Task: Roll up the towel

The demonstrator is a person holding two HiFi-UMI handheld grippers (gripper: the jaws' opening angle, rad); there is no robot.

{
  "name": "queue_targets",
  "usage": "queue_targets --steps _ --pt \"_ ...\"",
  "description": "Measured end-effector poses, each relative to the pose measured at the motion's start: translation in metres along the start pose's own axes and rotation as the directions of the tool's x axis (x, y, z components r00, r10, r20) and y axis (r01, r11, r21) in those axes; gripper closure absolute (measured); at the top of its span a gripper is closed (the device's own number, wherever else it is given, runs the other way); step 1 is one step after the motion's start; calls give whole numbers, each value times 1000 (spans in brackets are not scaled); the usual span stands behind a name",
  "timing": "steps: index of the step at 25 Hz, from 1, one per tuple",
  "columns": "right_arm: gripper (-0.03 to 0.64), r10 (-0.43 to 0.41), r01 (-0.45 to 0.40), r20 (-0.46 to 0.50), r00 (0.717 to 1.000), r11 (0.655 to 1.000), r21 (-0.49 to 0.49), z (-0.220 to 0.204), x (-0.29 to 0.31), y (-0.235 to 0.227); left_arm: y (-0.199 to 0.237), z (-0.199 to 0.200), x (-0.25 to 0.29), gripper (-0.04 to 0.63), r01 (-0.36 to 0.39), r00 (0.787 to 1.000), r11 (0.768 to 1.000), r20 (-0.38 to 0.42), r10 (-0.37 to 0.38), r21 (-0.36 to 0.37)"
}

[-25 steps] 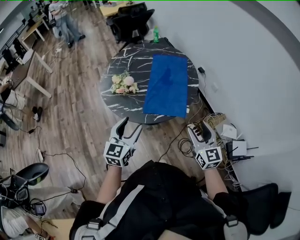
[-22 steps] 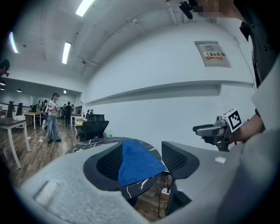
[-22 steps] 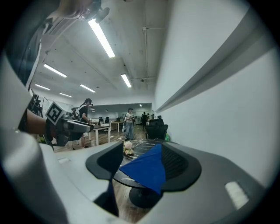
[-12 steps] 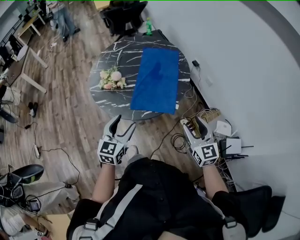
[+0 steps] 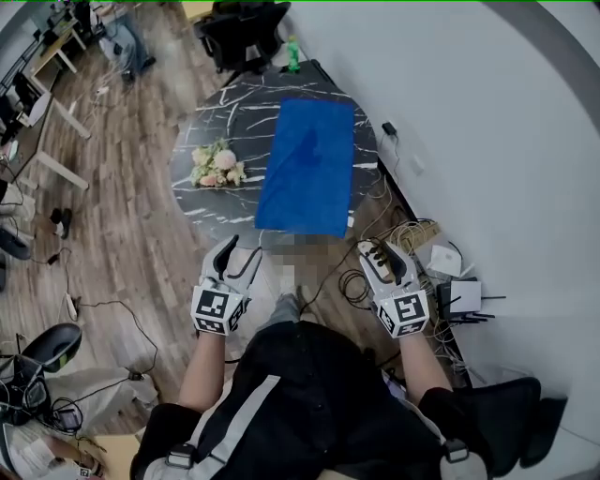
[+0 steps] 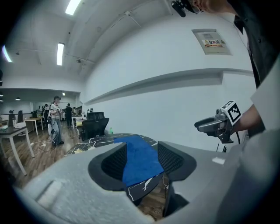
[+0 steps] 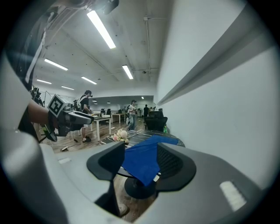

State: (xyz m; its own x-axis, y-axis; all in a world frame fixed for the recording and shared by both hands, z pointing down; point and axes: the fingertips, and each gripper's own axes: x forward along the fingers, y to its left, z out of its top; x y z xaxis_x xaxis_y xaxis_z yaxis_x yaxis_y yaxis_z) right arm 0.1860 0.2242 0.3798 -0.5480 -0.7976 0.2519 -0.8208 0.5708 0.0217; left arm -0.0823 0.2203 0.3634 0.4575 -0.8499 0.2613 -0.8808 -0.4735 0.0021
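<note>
- Towel (image 5: 307, 167): blue, lying flat and unrolled on the right half of the round dark marble table (image 5: 220, 122).
- Its long axis runs straight away from me, from the table's near edge toward the far side, where a black chair (image 5: 239, 28) and a green bottle (image 5: 292, 54) stand.
- The near short end faces me and hangs just over the table's rim. The far short end lies well inside the top.
- The right long edge lies close to the rim on the wall side.
- Flowers (image 5: 214, 165) lie to the towel's left, apart from it.
- Left gripper (image 5: 238, 255): I hold it short of the table, over the wood floor, aimed at the towel's near end. The jaws stand wide, though they have just been closing a little. Nothing sits between them, and the towel shows only far off through the gap.
- Right gripper (image 5: 380, 255): it is level with the left, nearer the wall and above a tangle of cables (image 5: 412, 239). The jaws are wide and have just been closing slightly. They are empty, and the towel's near corner shows beyond the gap.
- Neither gripper touches the towel or the table.
</note>
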Motion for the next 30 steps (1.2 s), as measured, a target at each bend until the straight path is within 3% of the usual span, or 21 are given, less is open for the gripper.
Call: queue_targets --steps 7,19,30 --pt "394 -11 9 -64 998 1000 -28 -13 27 -9 14 -11 31 365 41 999 999 -33 -40 8" --pt "408 -43 45 -151 988 999 11 -36 85 -30 61 -44 74 351 78 989 997 -125 -79 -12" --pt "413 -14 5 -297 955 999 -32 -78 127 -31 85 -82 115 351 147 966 989 -213 -149 -26"
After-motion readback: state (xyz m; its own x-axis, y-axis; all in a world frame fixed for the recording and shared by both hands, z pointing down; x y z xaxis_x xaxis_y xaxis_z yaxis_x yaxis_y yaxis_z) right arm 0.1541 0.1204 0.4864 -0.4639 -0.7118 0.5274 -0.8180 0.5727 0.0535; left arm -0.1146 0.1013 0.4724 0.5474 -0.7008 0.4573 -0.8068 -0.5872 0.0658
